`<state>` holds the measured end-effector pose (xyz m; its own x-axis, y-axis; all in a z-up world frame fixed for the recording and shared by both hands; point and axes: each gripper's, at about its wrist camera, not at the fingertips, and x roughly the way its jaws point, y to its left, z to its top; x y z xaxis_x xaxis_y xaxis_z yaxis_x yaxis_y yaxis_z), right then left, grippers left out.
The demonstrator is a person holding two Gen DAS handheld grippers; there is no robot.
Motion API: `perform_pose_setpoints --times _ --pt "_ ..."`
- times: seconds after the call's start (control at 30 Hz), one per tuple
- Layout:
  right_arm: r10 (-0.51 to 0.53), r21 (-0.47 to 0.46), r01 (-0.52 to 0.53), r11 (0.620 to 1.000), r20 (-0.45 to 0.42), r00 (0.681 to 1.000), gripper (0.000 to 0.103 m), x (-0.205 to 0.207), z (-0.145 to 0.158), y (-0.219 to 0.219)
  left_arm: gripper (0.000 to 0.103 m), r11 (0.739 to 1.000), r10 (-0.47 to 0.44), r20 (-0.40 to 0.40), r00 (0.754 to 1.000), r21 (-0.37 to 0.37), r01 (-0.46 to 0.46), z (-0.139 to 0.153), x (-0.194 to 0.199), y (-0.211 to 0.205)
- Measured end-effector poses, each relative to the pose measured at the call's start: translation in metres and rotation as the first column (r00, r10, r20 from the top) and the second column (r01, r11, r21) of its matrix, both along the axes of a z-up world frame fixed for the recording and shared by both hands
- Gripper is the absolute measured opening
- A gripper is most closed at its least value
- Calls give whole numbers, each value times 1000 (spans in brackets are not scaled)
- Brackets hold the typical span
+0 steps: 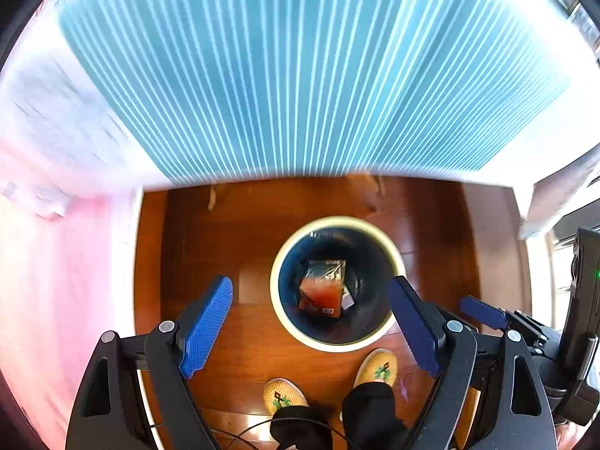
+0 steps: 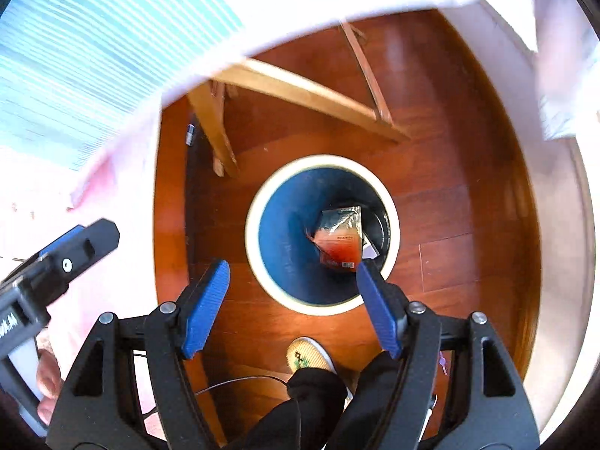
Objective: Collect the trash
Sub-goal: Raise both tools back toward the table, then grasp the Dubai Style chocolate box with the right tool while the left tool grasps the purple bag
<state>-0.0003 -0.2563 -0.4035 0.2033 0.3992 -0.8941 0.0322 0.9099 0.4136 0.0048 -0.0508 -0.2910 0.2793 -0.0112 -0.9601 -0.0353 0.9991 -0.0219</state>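
Observation:
A round bin with a white rim point(image 1: 339, 219) and a dark blue inside stands on the wooden floor, straight below both grippers. A red-orange packet point(image 1: 322, 292) with a clear crinkled top lies at its bottom. My left gripper point(image 1: 311, 283) hangs high above the bin, open, with nothing between its blue pads. In the right wrist view the same bin rim point(image 2: 251, 232) and packet point(image 2: 339, 242) show below my right gripper point(image 2: 293, 268), which is open and holds nothing. The two grippers are side by side: one blue finger point(image 1: 483, 313) of the right one shows at the left view's right edge.
A table with a blue striped cloth point(image 1: 300, 75) over a white cloth overhangs beyond the bin. Wooden legs and braces point(image 2: 300, 90) stand under it. The person's slippered feet point(image 1: 285, 393) point(image 2: 309, 354) stand just in front of the bin. A thin cable point(image 2: 243, 380) lies on the floor.

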Motion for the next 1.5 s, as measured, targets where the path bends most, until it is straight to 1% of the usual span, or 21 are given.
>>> perform_pose_setpoints --times 0.23,0.33,0.43,0.57,0.67,0.83,0.87,0.93,1.0,1.07,1.13,1.23,1.3,1.37,1.5 --pt "-21 1 21 1000 75 997 68 -19 129 -4 86 1000 -10 84 996 -10 11 126 -12 15" --pt "-22 -8 23 1000 122 992 68 -25 184 -1 86 999 -16 120 993 -30 20 175 -20 26" --pt "-12 -22 17 1000 183 983 68 -29 238 8 86 999 -23 171 985 -39 30 225 -29 37" --pt "2 -51 13 999 278 961 68 -34 308 19 86 998 -42 246 968 -32 52 279 -39 50" --pt "5 -71 21 997 341 940 68 -33 354 25 87 997 -58 299 952 -23 69 314 -39 58" --pt "-3 -109 54 993 424 905 68 -23 401 32 87 995 -76 355 932 -32 94 357 -30 60" --pt "-8 -112 63 992 436 900 68 -19 408 29 87 995 -79 362 929 -32 97 361 -28 59" --pt "-25 -123 90 988 451 892 68 -11 417 23 86 996 -80 372 925 -15 92 369 -23 58" --pt "-46 -130 117 985 449 892 68 0 422 13 86 996 -81 379 922 -1 87 373 -17 55" --pt "-71 -134 143 981 436 897 68 14 418 -3 86 996 -85 378 922 15 86 371 -9 52" --pt "-99 -141 171 975 413 905 69 33 408 -19 86 996 -91 358 929 22 89 368 3 46" --pt "-154 -149 218 964 355 922 72 67 376 -48 86 997 -82 327 941 24 79 357 22 38" --pt "-185 -145 239 960 311 932 73 92 349 -65 86 997 -70 314 947 34 62 349 37 32" --pt "-198 -154 243 958 261 945 74 117 319 -76 86 998 -56 295 954 43 46 338 57 24" --pt "-206 -165 235 958 175 963 74 165 266 -88 86 998 -44 228 973 55 32 311 103 2"
